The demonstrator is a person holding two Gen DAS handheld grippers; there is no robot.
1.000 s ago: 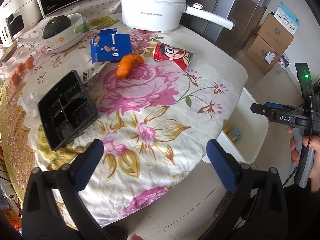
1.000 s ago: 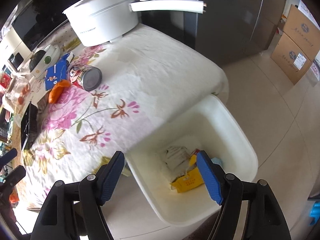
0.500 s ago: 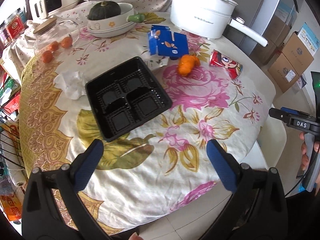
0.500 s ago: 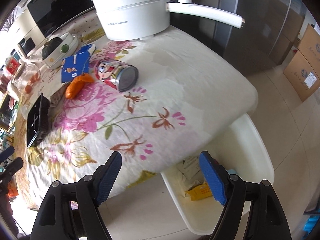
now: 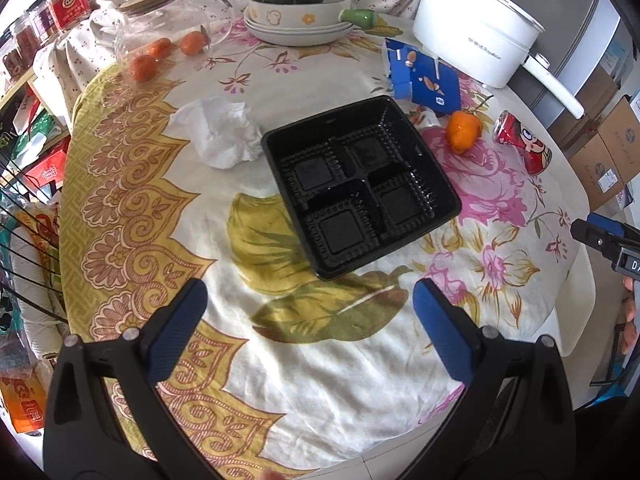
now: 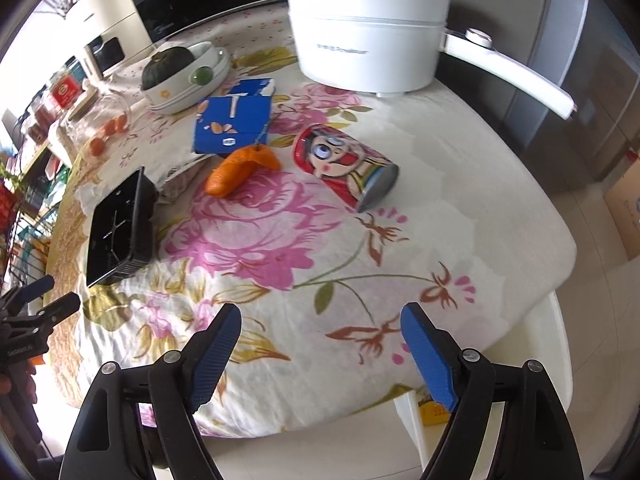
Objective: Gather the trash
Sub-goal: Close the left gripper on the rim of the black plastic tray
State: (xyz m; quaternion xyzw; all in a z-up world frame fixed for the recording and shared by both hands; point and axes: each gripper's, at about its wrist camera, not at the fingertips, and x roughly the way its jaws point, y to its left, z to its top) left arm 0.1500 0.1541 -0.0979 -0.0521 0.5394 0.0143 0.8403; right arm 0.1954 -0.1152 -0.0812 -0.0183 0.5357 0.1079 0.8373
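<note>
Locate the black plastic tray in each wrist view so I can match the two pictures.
Left wrist: black plastic tray sits centre frame, ahead of the open left hand-held gripper.
Right wrist: black plastic tray lies at far left, seen edge-on.
Shared landmark: the orange peel beside the blue carton.

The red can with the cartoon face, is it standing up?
No, the red can lies on its side on the flowered tablecloth, its silver end facing the right wrist camera.
</note>
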